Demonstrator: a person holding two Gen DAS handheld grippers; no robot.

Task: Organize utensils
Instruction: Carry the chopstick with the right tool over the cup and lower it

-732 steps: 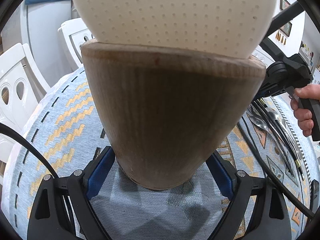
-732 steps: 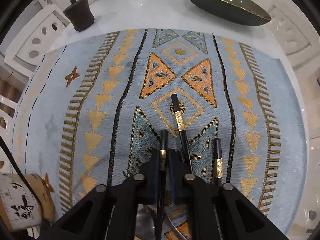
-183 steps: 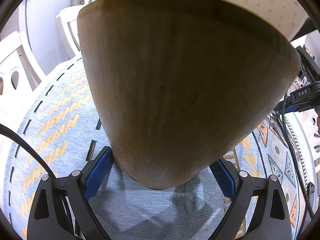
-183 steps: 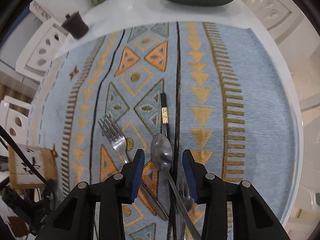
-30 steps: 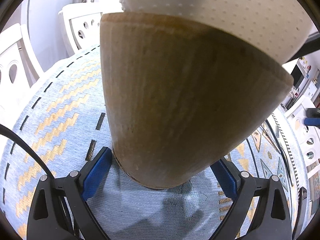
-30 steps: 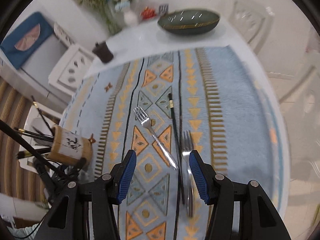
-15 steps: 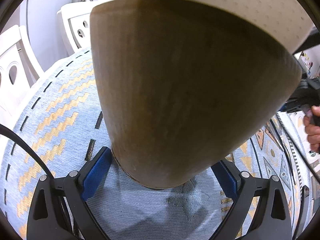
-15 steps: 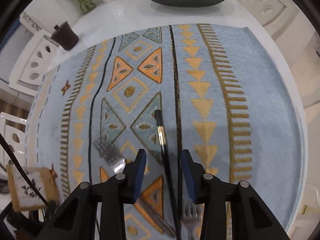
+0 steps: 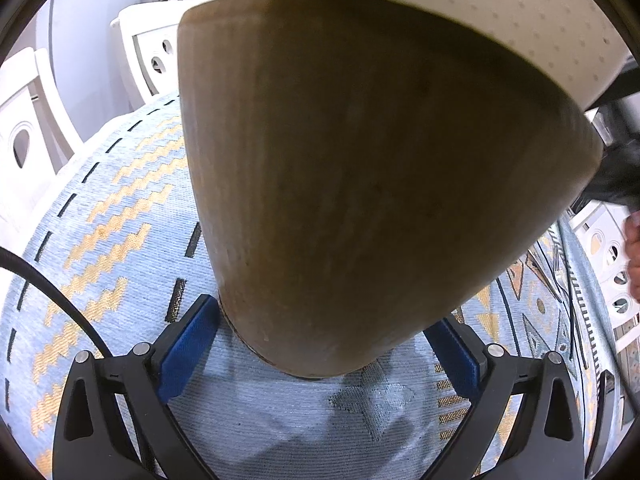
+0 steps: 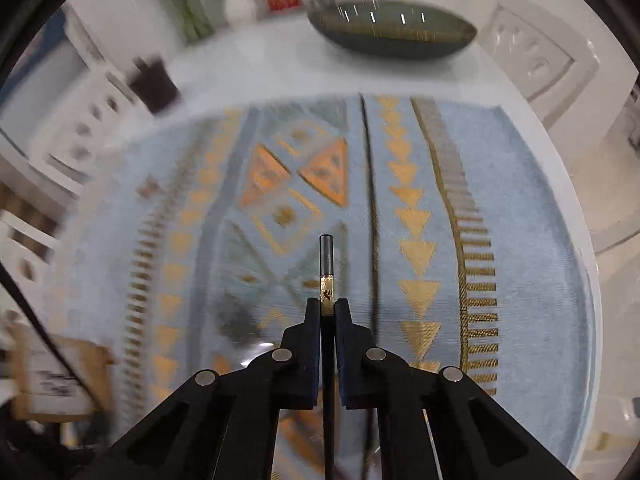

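My left gripper (image 9: 320,344) has its jaws opening, pads flanking the holder's (image 9: 360,184) base on the cloth (image 9: 120,240); if they let go, the tilted holder could topple. My right gripper (image 10: 328,312) pinches the chopstick (image 10: 327,264) near its end, so it may pivot or slip.

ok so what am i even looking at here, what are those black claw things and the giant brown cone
No robot: a person carries a hand-held two-finger gripper in each hand, each with a fisheye camera looking along its fingers. In the left camera's picture the left gripper straddles a wooden utensil holder, hugely enlarged by closeness; its jaws are opening, and whether its blue pads touch the wood is unclear. In the right camera's picture the right gripper is shut on a black chopstick with a gold band. Below is a blue patterned cloth on a white table, with a dark oval dish behind.
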